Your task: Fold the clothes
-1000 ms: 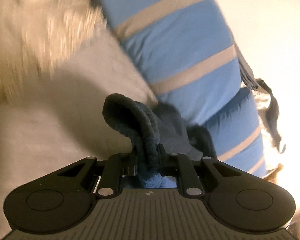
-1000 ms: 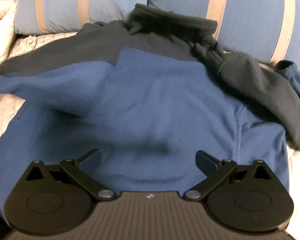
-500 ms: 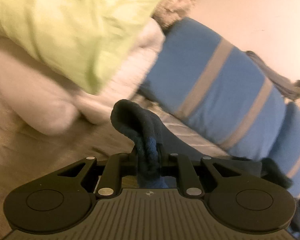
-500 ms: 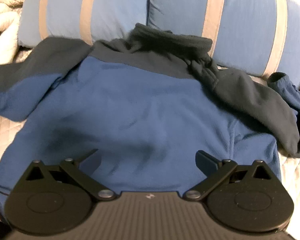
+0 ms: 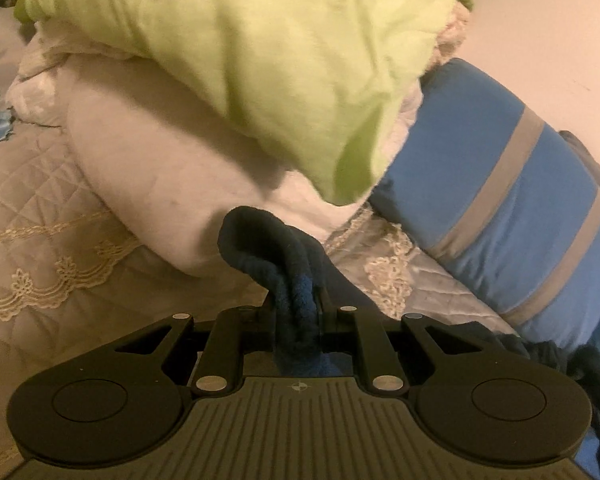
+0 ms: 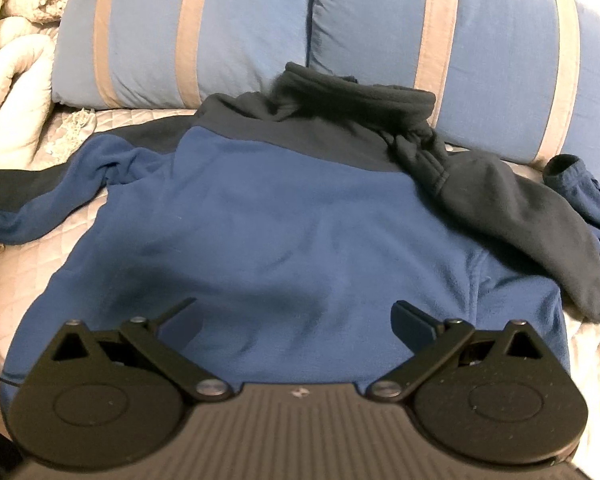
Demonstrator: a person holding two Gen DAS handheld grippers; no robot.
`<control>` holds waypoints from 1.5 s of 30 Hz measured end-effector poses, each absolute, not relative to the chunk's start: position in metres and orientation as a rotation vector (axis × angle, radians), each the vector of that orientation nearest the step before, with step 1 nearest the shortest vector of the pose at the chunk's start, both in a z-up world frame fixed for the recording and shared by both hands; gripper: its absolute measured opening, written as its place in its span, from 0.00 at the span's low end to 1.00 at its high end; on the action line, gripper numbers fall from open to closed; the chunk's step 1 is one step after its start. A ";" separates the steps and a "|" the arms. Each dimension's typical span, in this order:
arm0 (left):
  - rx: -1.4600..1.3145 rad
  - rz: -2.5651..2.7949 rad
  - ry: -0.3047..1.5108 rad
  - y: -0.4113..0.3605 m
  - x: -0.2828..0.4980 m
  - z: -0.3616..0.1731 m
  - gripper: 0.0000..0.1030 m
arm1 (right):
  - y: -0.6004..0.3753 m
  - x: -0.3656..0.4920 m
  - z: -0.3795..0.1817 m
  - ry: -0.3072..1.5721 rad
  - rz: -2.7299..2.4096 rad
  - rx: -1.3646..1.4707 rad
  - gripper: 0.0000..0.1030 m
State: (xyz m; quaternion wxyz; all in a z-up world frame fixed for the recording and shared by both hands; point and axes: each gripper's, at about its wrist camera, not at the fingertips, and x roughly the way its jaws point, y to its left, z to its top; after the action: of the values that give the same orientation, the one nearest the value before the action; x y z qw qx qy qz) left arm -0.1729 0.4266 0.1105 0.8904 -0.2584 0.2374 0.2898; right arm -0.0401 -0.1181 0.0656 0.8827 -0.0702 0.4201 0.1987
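A blue fleece jacket with dark navy shoulders and collar lies spread on the bed, collar toward the pillows. Its left sleeve stretches out to the left edge of the right wrist view. The right sleeve lies folded over the jacket's right side. My left gripper is shut on the navy sleeve cuff, which bulges out past the fingers. My right gripper hovers open just above the jacket's lower hem, nothing between its fingers.
Two blue pillows with tan stripes stand behind the collar; one blue striped pillow shows in the left wrist view. A green blanket and white bedding pile up at the left. The quilted bedspread covers the bed.
My left gripper has swung left with the cuff, pulling the left sleeve out straight away from the body. The right gripper has drawn back slightly, still open.
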 end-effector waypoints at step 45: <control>-0.286 0.166 0.473 0.233 -0.154 0.250 0.73 | -0.155 -0.059 0.088 0.784 0.412 -0.025 1.00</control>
State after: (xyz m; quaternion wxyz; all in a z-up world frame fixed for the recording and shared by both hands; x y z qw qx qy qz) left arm -0.1541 0.2326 0.2504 0.9586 -0.1411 0.2335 0.0816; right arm -0.0594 -0.1553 0.0879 0.9034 -0.0119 0.3795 0.1992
